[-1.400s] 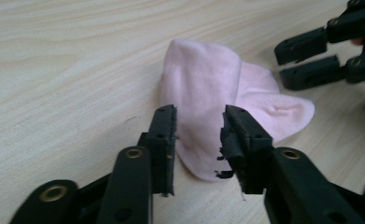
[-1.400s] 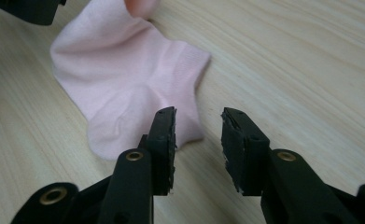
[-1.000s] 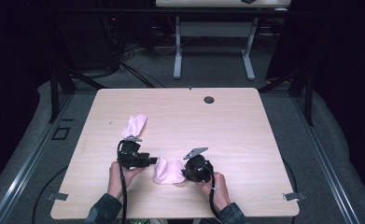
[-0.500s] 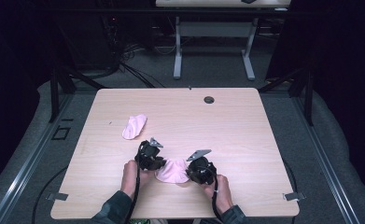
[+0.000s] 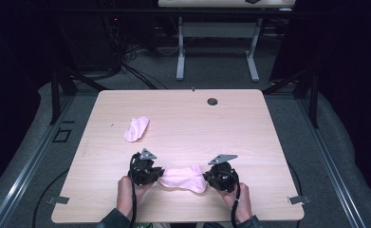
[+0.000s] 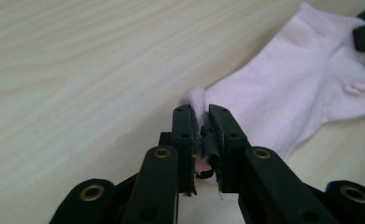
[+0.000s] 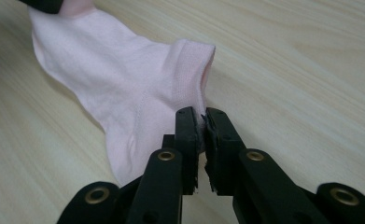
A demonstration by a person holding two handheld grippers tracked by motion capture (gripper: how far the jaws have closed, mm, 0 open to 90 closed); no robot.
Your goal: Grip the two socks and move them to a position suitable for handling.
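Low in the frame, the left gripper (image 5: 158,173) and right gripper (image 5: 207,176) each pinch one end of a pink sock (image 5: 182,177); a second sock (image 5: 137,128) lies at upper left.

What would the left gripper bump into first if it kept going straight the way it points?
The pink sock it already pinches; past that, probably the right gripper at the sock's other end, though depth is unclear.

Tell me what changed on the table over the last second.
The left gripper let go of the far sock, moved right and toward the person, and clamped one end of the near sock. The right gripper kept its hold on the other end. The far sock settled flat on the table.
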